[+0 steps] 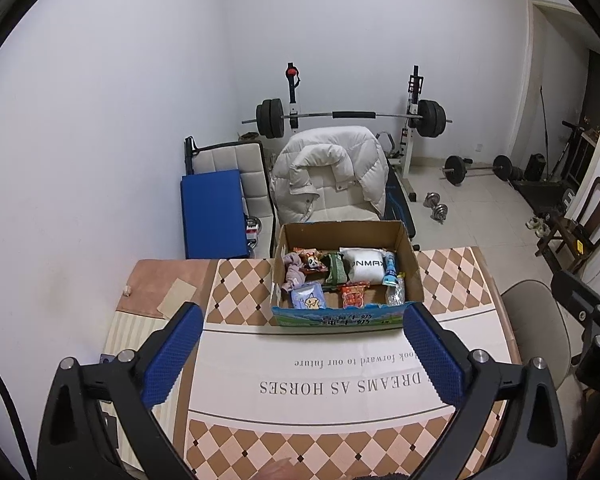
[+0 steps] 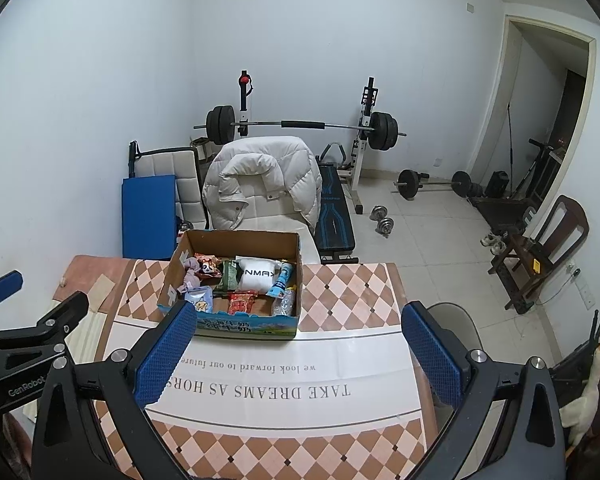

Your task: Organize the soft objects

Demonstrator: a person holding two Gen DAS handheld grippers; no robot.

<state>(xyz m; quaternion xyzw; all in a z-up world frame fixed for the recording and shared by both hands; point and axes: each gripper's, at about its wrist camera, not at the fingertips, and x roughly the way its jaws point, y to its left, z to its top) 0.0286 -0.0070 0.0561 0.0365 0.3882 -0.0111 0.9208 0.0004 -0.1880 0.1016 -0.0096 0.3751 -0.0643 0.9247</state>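
Note:
A cardboard box (image 1: 414, 276) with a blue printed front stands on the table, also in the right wrist view (image 2: 236, 236). It holds soft items: a white pillow pack (image 1: 366, 266) (image 2: 258, 276), a pink plush (image 1: 294, 272) (image 2: 191, 272), a green pack (image 1: 336, 270), a red snack bag (image 1: 354, 294) (image 2: 242, 302), a light blue pouch (image 1: 308, 298) (image 2: 200, 300) and a blue tube (image 1: 390, 270) (image 2: 282, 278). My left gripper (image 1: 304, 342) is open and empty, short of the box. My right gripper (image 2: 300, 342) is open and empty, near the box's front.
The table (image 1: 340, 364) has a checkered cloth with printed text. A white jacket on a chair (image 1: 332, 172) stands behind the box, with a blue mat (image 1: 214, 212), a barbell rack (image 1: 348, 116) and dumbbells (image 1: 436, 204) beyond. A grey chair (image 1: 536, 320) is right of the table.

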